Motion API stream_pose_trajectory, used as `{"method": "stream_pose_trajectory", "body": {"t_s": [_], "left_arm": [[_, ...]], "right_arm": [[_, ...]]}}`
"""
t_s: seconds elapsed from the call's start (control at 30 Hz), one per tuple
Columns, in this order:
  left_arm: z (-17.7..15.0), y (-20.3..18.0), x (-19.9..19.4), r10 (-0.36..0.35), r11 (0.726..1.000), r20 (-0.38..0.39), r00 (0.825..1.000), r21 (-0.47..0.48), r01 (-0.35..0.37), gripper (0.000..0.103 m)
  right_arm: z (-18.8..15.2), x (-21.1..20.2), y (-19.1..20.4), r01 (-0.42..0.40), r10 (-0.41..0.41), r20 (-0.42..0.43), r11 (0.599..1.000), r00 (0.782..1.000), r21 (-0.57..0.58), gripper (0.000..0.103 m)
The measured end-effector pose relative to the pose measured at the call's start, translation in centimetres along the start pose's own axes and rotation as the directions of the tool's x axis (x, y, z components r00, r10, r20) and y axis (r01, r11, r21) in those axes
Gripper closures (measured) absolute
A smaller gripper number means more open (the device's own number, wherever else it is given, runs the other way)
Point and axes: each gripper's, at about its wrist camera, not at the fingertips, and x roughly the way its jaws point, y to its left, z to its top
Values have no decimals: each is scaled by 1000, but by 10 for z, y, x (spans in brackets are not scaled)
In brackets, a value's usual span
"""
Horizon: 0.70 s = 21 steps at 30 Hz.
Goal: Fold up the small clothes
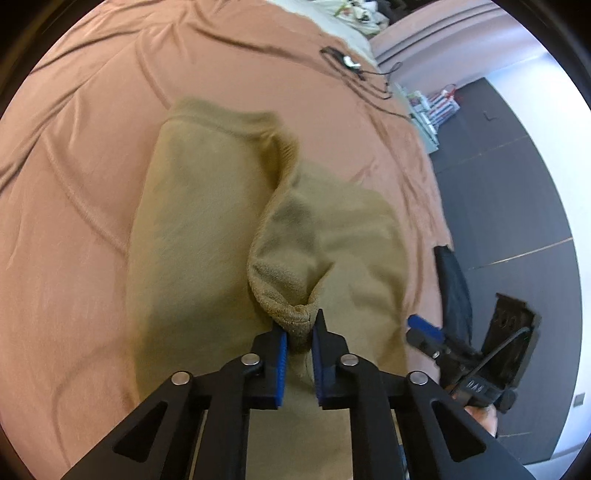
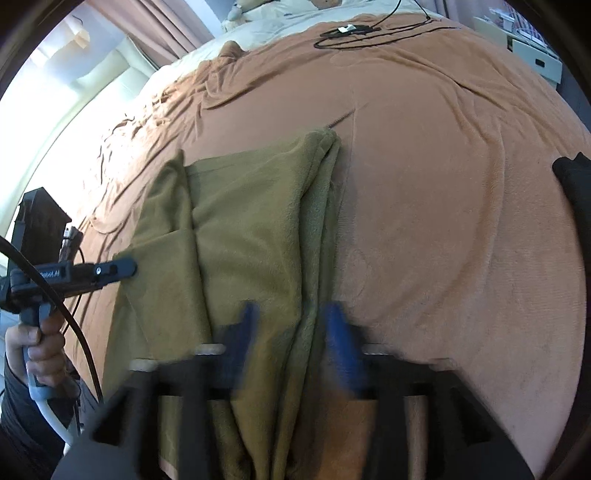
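Note:
An olive-green fleece garment (image 1: 207, 229) lies partly folded on the orange-brown blanket (image 1: 74, 184). My left gripper (image 1: 298, 325) is shut on a bunched ribbed cuff (image 1: 295, 317) of it, lifting a ridge of cloth off the rest. In the right wrist view the garment (image 2: 251, 229) lies in long folds, and the left gripper (image 2: 122, 267) reaches over its left edge, held by a hand (image 2: 37, 343). My right gripper (image 2: 293, 317) stands open and blurred over the garment's right folded edge, pads wide apart with cloth lying below them. The right gripper (image 1: 424, 328) also shows low in the left wrist view.
A black cable with a small white device (image 2: 347, 29) lies at the far end of the blanket. A black cloth item (image 2: 572, 173) sits at the bed's right edge. Beyond that edge is dark floor (image 1: 517, 184). Pale bedding (image 2: 295, 22) is at the head.

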Motion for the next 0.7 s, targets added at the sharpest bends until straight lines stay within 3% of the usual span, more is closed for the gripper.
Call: {"method": "stream_pose_trajectory", "body": {"t_s": [0.23, 0.3, 0.33, 0.43, 0.7], "left_arm": [[21, -34, -2, -49, 997, 23, 999, 59, 47, 94], [28, -42, 1, -54, 996, 22, 998, 67, 52, 95], [30, -44, 2, -57, 996, 21, 998, 72, 56, 95], [40, -60, 9, -67, 994, 15, 998, 91, 66, 95], [58, -92, 45, -40, 988, -26, 999, 150, 44, 95]], "right_arm": [[-17, 10, 4, 9, -10, -35, 999, 999, -43, 39], [-24, 13, 3, 27, -30, -55, 998, 998, -50, 49], [-28, 15, 1, 38, -41, -63, 998, 997, -52, 62], [-31, 10, -4, 22, -24, -52, 999, 998, -26, 74], [-40, -18, -23, -48, 47, 17, 996, 999, 74, 74]]}}
